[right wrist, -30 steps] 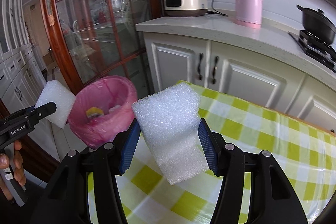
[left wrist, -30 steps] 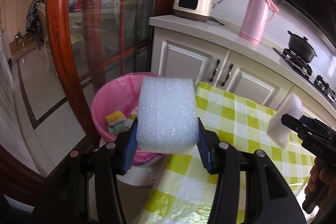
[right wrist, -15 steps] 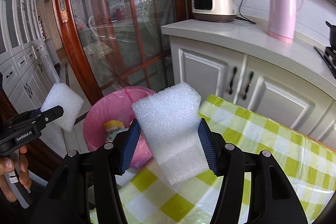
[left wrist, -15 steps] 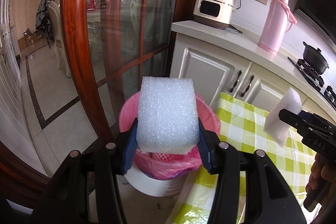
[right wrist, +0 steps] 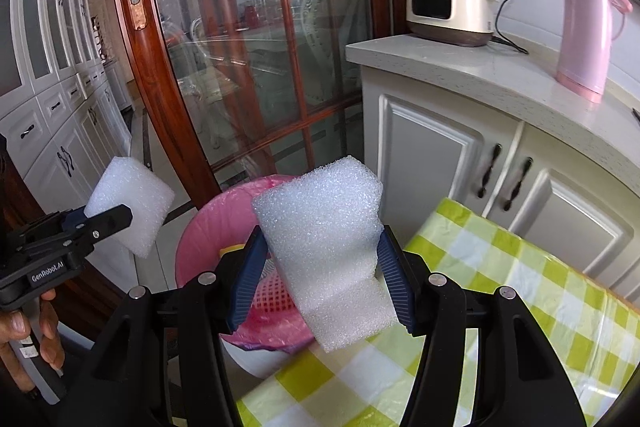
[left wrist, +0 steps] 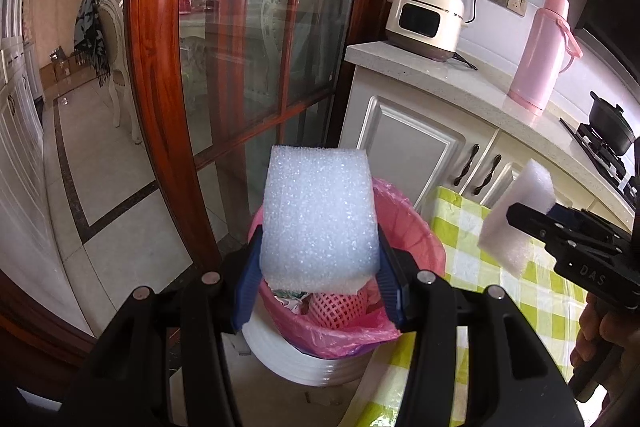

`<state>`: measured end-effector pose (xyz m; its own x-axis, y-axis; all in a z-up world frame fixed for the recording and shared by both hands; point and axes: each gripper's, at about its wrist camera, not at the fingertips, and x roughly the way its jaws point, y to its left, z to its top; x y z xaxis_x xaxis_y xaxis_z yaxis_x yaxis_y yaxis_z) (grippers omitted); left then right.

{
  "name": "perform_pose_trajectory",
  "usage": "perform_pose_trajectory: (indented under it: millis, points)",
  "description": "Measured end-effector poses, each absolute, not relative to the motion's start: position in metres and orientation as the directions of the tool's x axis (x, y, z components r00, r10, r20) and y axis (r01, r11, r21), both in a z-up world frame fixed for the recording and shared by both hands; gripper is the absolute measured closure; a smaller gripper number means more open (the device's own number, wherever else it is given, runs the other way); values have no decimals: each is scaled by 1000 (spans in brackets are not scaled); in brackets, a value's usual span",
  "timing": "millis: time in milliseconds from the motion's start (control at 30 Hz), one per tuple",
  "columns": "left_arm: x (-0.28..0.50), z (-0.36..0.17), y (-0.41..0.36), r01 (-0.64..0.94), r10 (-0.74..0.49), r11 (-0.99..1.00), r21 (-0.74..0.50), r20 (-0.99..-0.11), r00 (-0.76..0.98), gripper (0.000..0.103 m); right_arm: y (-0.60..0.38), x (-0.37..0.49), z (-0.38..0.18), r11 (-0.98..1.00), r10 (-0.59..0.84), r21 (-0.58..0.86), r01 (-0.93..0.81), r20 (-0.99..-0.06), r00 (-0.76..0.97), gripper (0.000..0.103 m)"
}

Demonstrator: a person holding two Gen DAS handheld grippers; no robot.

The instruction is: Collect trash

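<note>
Foam block (left wrist: 320, 215) sits pinched in the left gripper (left wrist: 320, 283) above the pink-lined bin (left wrist: 416, 227); the right gripper (right wrist: 320, 279) clamps a second foam piece (right wrist: 328, 243) beside the checked tablecloth (right wrist: 520, 299). Readable writing: "GenRobot.AI", "DAS". A rice cooker (left wrist: 426, 21) and a pink flask (left wrist: 538, 51) stand on the counter (left wrist: 440, 75).

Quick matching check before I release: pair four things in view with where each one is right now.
Things:
1. Rectangular foam block
2. Notched foam block
3. Pink thermos
4. Pink-lined trash bin

Places:
A. On the floor beside the checked table
B. Clamped in the left tongs, in front of the bin
C. Standing on the white countertop
D. Clamped in the right tongs, at the table's edge by the bin

Pairs: 1-B, 2-D, 3-C, 4-A
</note>
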<state>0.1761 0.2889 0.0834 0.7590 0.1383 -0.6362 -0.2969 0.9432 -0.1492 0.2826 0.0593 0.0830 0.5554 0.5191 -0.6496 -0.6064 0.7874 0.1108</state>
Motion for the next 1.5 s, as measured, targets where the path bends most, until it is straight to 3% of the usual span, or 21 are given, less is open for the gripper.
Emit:
perform_pose_trajectory:
  millis: [833,900,1000,1167,1500]
  points:
    - [252,43,337,-277,22,932,-232,-729,684,53,131,362,33,752,562,244,-612,-722,404,45]
    - [256,39,340,-277,9,929,-247,-730,684,53,129,367,30,757,564,257,-601,-721,403,36]
    - [262,34,341,-278,2,926,-254,-736,677,53,126,370,28,759,563,255,-599,-719,407,33]
    - [273,25,346,-296,-12,912,-284,-740,673,39,113,371,32,778,548,240,-580,-711,442,32]
    - [213,47,320,-301,94,935,-189,-684,723,31,42,305,43,844,473,133,-520,-642,604,24]
